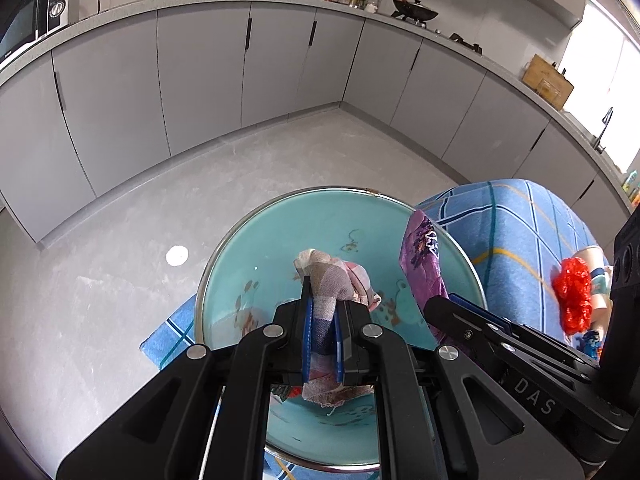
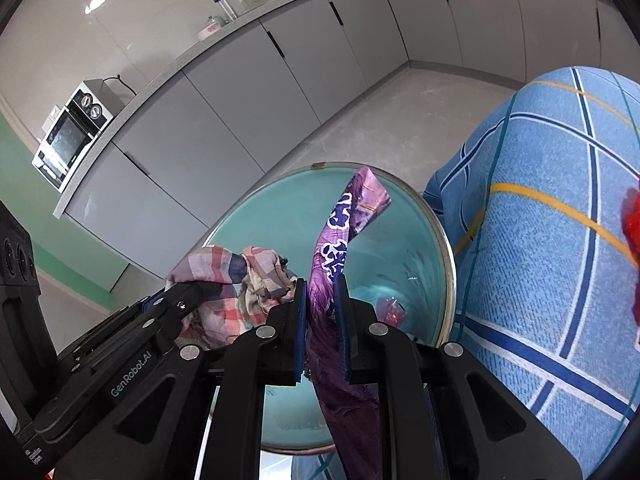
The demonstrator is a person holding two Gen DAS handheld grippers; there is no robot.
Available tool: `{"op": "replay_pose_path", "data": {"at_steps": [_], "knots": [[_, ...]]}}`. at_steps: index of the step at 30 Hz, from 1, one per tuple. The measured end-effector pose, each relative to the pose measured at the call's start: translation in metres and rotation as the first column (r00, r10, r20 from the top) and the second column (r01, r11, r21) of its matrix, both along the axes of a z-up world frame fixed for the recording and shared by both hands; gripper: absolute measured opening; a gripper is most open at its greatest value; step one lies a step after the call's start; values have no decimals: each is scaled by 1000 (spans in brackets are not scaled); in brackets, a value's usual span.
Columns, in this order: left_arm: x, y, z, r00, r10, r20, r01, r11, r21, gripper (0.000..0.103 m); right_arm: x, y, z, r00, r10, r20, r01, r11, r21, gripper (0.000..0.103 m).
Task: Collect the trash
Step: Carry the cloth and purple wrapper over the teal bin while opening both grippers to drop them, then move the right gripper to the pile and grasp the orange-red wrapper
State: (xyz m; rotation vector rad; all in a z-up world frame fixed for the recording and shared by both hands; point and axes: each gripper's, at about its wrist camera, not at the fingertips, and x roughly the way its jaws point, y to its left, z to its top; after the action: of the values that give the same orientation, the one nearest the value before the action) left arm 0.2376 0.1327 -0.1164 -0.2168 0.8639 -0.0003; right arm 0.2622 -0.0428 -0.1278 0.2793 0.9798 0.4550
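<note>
A round turquoise bin [image 1: 280, 240] with a metal rim stands beside the table; it also shows in the right wrist view [image 2: 400, 248]. My left gripper [image 1: 323, 320] is shut on a crumpled checked cloth [image 1: 332, 276] and holds it over the bin's mouth. My right gripper [image 2: 322, 312] is shut on a purple snack wrapper [image 2: 340, 240], also over the bin. The wrapper [image 1: 424, 264] and right gripper [image 1: 460, 312] show in the left wrist view; the cloth [image 2: 240, 276] shows in the right wrist view. A red scrap [image 2: 390, 310] lies inside the bin.
A table with a blue checked cloth [image 1: 516, 232] stands right of the bin, with a red crumpled bag [image 1: 574, 292] and a paper cup [image 1: 596, 264] on it. Grey cabinets [image 1: 200, 80] line the walls. The grey floor [image 1: 100, 260] spreads left of the bin.
</note>
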Motion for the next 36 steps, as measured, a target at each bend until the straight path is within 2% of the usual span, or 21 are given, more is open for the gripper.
{"op": "replay_pose_path", "data": {"at_steps": [4,6,7,8,12,14,16,17,19,21,23,25,27,36], "knots": [[3,0,-5,1000,6,-13,-6,1000,5,8,2,4,-2,1000,8,11,-8,1000,-7,16],[2,-1,-7,1000,4,-18,-4,1000,8,8,1,3,-2,1000,3,20,-3,1000,1,21],[2,-2,-7,1000,4,-19,-4,1000,9,8,0,1,-1,1000,0,27,0,1000,2,29],[3,-3,-7,1000,5,-20,-4,1000,10,9,0,-1,0,999,-7,33,7,1000,1,31],[3,-4,-7,1000,5,-24,-4,1000,16,10,-5,-13,3,999,-32,40,31,999,18,31],[2,-7,-7,1000,1,-24,-1,1000,25,16,-8,-18,7,998,-44,53,43,999,17,31],[0,-10,-5,1000,5,-21,-4,999,41,35,-14,-24,13,996,-55,72,54,998,16,31],[-1,-12,-4,1000,7,-16,-6,998,57,40,-17,-27,16,994,-63,84,63,998,11,31],[-4,-16,0,1000,21,-6,-20,996,86,60,-23,-33,22,991,-78,109,78,997,2,32],[-7,-18,3,999,35,3,-35,994,107,66,-31,-41,28,986,-97,135,98,995,-7,39],[-10,-20,6,999,39,8,-40,992,124,68,-36,-47,32,981,-112,156,116,993,-13,45],[-13,-23,9,999,45,10,-46,990,131,76,-41,-52,34,979,-124,165,128,992,-15,47],[-18,-26,13,999,49,17,-51,989,138,78,-45,-59,36,976,-137,167,141,990,-14,48],[-35,-41,26,999,26,30,-30,988,153,80,-67,-83,42,971,-160,175,163,987,-5,49]]}}
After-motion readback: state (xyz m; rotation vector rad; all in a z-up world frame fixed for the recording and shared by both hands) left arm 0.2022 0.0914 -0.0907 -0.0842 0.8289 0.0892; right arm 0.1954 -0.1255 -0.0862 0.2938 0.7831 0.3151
